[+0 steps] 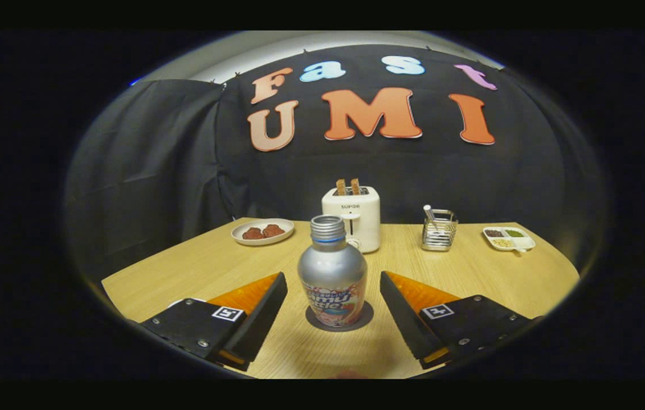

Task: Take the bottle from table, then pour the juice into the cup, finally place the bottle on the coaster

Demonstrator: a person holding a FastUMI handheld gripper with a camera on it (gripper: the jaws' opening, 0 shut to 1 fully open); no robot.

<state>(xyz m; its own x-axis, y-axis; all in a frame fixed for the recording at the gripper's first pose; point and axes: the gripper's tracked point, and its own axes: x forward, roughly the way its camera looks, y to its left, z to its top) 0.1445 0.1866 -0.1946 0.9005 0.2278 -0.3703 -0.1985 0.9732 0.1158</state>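
A silver bottle (332,272) with an open threaded neck and a printed label stands upright on a dark round coaster (339,322) on the wooden table (470,273). My gripper (334,283) is open, one finger on each side of the bottle, with a clear gap between each finger and the bottle. A bit of white rim (183,302) peeks out behind the left finger; I cannot tell what it is.
Beyond the bottle stands a white toaster (352,217) with two slices in it. A white plate (262,231) with brown food lies at the back left. A wire holder (439,229) and a divided white dish (509,237) sit at the back right.
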